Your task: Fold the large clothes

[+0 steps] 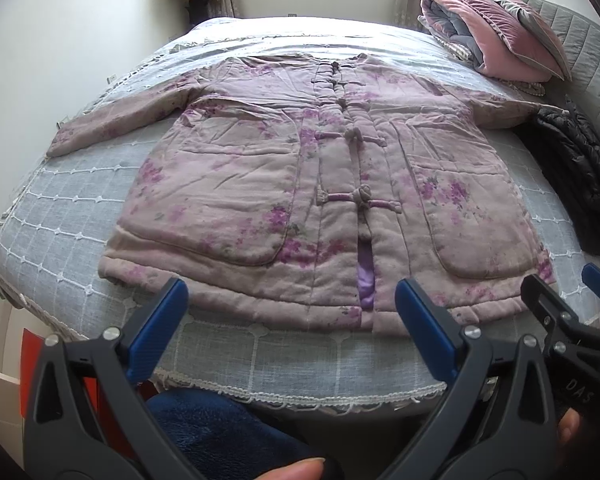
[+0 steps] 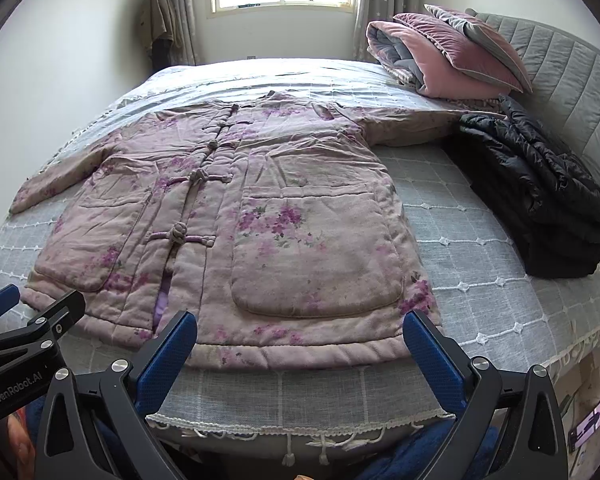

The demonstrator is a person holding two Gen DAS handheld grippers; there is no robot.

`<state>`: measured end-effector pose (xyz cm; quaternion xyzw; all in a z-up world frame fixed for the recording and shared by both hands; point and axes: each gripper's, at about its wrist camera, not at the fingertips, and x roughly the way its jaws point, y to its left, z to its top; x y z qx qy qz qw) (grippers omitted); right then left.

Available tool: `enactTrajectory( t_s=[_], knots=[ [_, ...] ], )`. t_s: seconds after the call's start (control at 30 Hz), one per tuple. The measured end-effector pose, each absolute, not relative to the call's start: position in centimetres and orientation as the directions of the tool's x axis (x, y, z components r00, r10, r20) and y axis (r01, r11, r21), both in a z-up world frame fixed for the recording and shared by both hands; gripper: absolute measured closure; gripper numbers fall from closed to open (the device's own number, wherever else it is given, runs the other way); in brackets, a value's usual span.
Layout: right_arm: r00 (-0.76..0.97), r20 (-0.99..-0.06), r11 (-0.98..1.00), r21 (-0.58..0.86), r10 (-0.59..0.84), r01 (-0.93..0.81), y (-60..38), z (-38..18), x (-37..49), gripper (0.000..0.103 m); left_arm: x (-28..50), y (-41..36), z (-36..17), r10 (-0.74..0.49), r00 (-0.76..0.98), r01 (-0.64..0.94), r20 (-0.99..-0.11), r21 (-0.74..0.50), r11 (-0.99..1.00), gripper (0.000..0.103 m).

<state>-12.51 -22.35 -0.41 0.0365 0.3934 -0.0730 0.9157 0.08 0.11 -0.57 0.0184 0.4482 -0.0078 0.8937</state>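
Note:
A padded pink jacket point(image 1: 284, 184) with purple flowers, knot buttons and two front pockets lies flat and face up on the bed, sleeves spread to both sides. It also shows in the right wrist view point(image 2: 236, 220). My left gripper point(image 1: 292, 312) is open and empty, held just before the jacket's hem near its middle. My right gripper point(image 2: 300, 344) is open and empty, held before the hem at the jacket's right half. The right gripper also shows at the right edge of the left wrist view point(image 1: 568, 296).
The grey checked bedspread point(image 2: 480, 272) covers the bed. A folded black puffer jacket point(image 2: 540, 200) lies at the right, touching the pink jacket's sleeve. Pink and grey pillows point(image 2: 452, 52) are stacked by the grey headboard point(image 2: 560, 68). A window is behind.

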Motion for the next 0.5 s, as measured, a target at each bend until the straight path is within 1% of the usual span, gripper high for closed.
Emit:
enactTrajectory(
  t_s=[0.13,0.3,0.5],
  knots=[
    [0.682,-0.722,0.986,-0.002,-0.116,0.166,-22.6,-0.2,-12.8,0.0,-0.1,0.7,-0.5,0.008,0.62,0.029,-0.784,0.032,0.999,0.0],
    [0.682,-0.723,0.986,0.006,-0.109,0.164,-22.6,-0.2,-12.6,0.0,0.0,0.9,-0.5,0.003,0.615,0.027,-0.789,0.026,0.999,0.0],
    [0.683,-0.716,0.985,-0.039,-0.144,0.166,-21.9,-0.2,-12.5,0.0,0.0,1.0,-0.5,0.009,0.621,0.026,-0.784,0.031,0.999,0.0]
  ],
)
